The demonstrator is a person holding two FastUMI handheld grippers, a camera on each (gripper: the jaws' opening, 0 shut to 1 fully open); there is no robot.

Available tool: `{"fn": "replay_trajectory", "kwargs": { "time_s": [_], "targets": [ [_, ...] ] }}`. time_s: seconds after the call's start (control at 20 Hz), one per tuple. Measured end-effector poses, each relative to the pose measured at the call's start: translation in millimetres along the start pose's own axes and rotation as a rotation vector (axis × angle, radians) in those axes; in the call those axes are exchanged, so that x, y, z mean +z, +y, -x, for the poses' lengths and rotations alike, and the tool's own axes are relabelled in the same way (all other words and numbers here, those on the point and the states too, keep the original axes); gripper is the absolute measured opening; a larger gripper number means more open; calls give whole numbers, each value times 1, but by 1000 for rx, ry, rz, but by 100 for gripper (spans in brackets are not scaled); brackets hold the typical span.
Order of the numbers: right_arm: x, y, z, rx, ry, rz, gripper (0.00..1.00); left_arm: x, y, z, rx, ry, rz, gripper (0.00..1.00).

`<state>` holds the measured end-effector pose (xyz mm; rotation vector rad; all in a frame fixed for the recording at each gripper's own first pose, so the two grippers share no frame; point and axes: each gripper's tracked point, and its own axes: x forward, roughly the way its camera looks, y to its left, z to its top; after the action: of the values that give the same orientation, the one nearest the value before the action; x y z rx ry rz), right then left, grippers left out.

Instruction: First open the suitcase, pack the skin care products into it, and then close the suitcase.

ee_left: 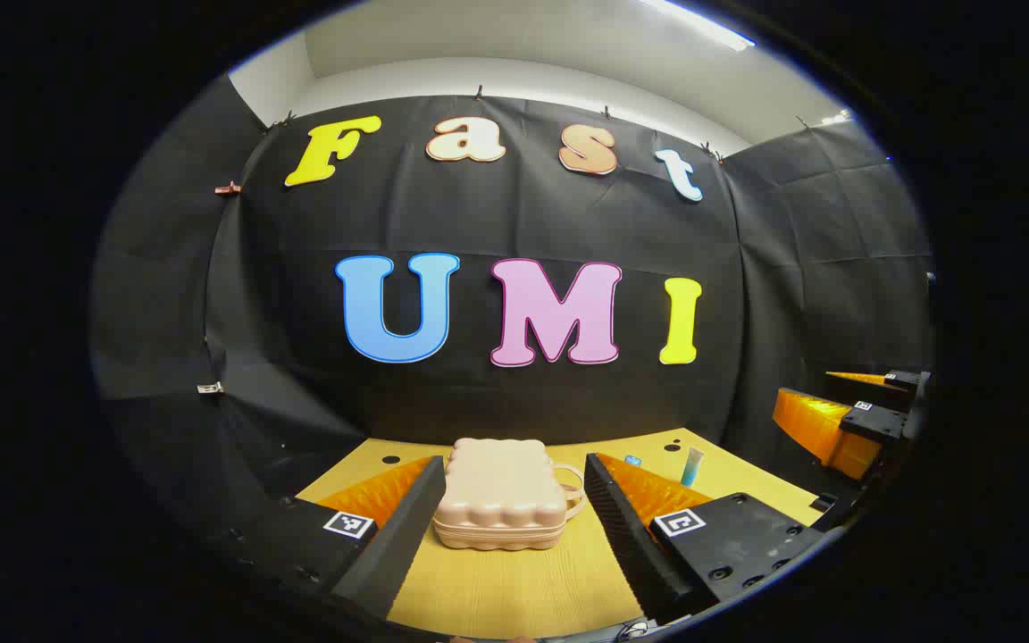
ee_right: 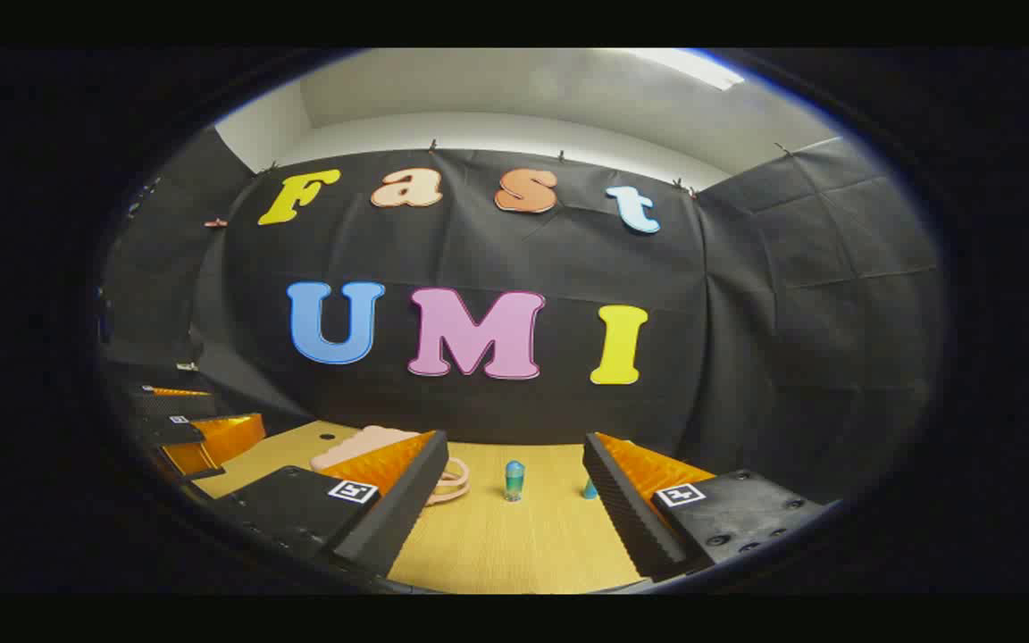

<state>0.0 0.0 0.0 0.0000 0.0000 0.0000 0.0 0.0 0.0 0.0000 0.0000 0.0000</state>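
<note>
A small beige suitcase lies flat and closed on the wooden table, its handle pointing right. My left gripper stands open in front of it, fingers wide apart with the case framed between them, not touching. A slim blue tube stands upright to the right of the case. In the right gripper view my right gripper is open over the table, and a small blue-green bottle stands upright ahead between its fingers. A second blue item peeks beside the right finger. The suitcase shows partly behind the left finger.
Black cloth walls close the booth at the back and sides. The table has small dark holes near its far edge. The other gripper hovers at the right in the left gripper view and at the left in the right gripper view.
</note>
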Motion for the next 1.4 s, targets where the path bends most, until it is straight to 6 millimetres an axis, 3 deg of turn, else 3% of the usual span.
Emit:
{"fn": "replay_trajectory", "kwargs": {
  "time_s": [0.6,0.85,1.1,1.4],
  "targets": [
    [-11,-3,5,3,41,3,94,-3,3,0,24,2,-22,98],
    [-17,-13,-4,-5,62,10,95,-9,-14,-16,-10,23,4,98],
    [-19,-29,-35,-9,79,20,96,-19,-45,-63,-84,76,20,98],
    [-33,-53,-97,14,110,36,96,-44,-89,-162,-141,178,33,98]
  ]
}}
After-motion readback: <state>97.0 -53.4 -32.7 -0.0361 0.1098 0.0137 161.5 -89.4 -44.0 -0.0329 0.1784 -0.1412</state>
